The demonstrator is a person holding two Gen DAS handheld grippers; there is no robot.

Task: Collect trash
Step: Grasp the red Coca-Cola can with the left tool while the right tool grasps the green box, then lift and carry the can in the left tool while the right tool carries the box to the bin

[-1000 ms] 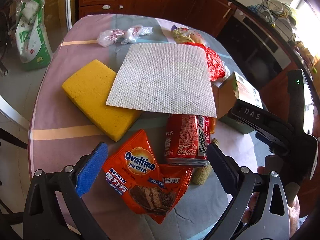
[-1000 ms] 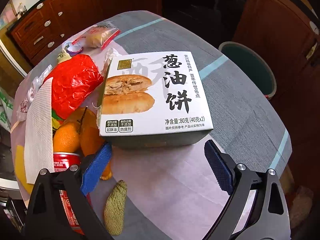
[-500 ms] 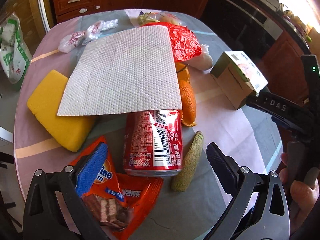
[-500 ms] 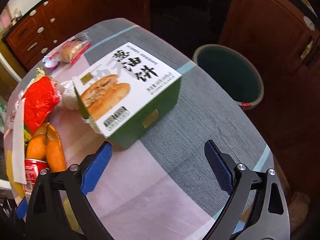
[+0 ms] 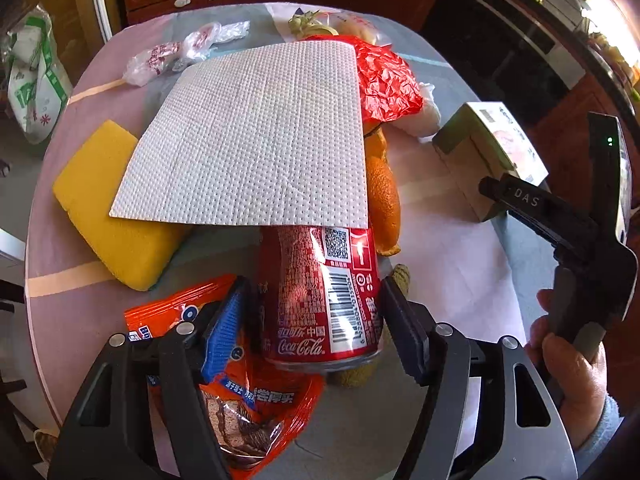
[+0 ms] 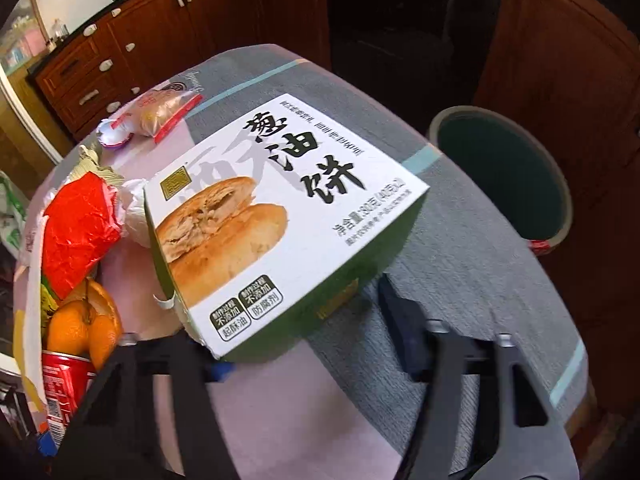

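Left wrist view: left tongs [image 5: 316, 320] closing around Coca-Cola can [image 5: 320, 296]; right tongs [image 6: 300, 344] closing on pastry box [image 6: 280, 236].

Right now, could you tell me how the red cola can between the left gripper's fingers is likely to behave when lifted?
The cola can lies on its side, so it may roll if nudged. Its smooth metal wall could slip or dent as the left gripper closes. The paper towel draped over its far end will probably slide off.
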